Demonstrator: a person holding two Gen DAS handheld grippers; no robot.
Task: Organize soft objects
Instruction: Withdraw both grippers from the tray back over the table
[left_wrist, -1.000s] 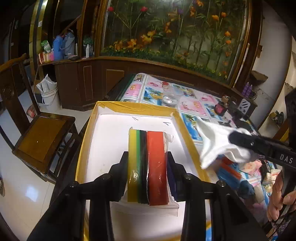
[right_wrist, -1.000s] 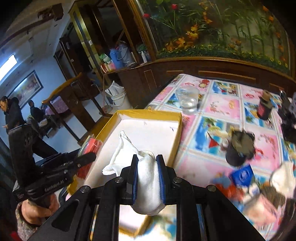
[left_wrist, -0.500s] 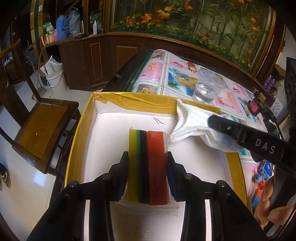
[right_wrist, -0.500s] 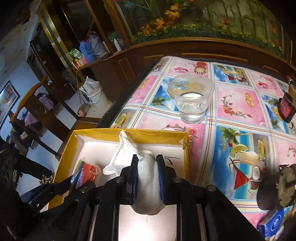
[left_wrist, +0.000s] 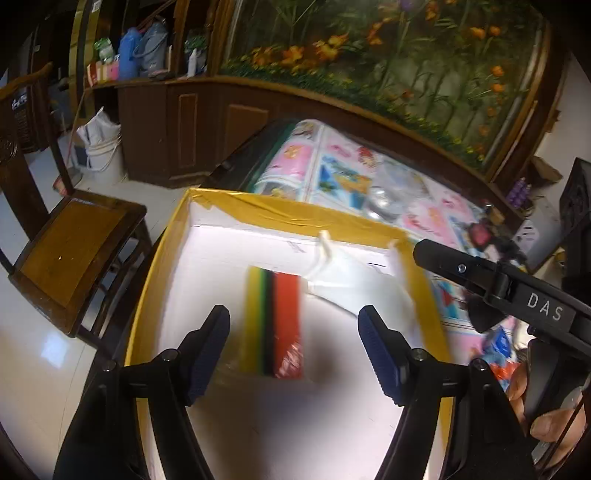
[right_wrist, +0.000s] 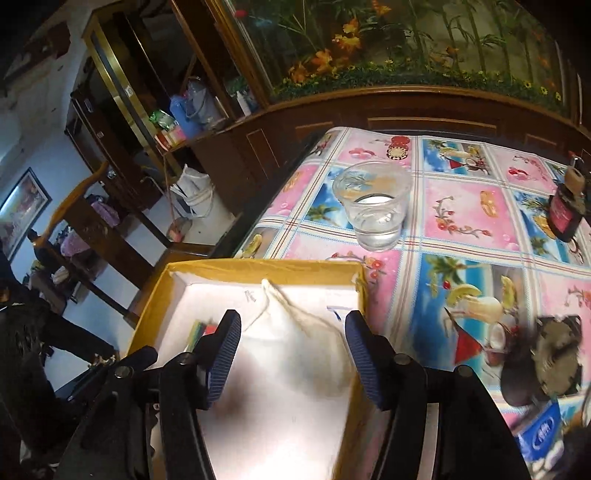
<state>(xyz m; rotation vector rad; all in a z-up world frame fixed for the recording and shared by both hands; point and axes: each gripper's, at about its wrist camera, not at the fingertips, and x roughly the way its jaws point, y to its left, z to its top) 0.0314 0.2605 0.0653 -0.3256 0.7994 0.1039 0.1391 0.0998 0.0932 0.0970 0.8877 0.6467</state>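
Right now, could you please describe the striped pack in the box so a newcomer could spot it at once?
Find the yellow-rimmed box with the white floor at the table's edge. Inside, between the open tips of the left claw, lies a flat rectangular pack. Unlike the plain white cloth beside it, it has yellow, green, black and red stripes.

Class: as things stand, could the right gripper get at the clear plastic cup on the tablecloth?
Probably yes: the right gripper is open and empty above the yellow box, and the clear plastic cup stands just beyond it, nothing between.
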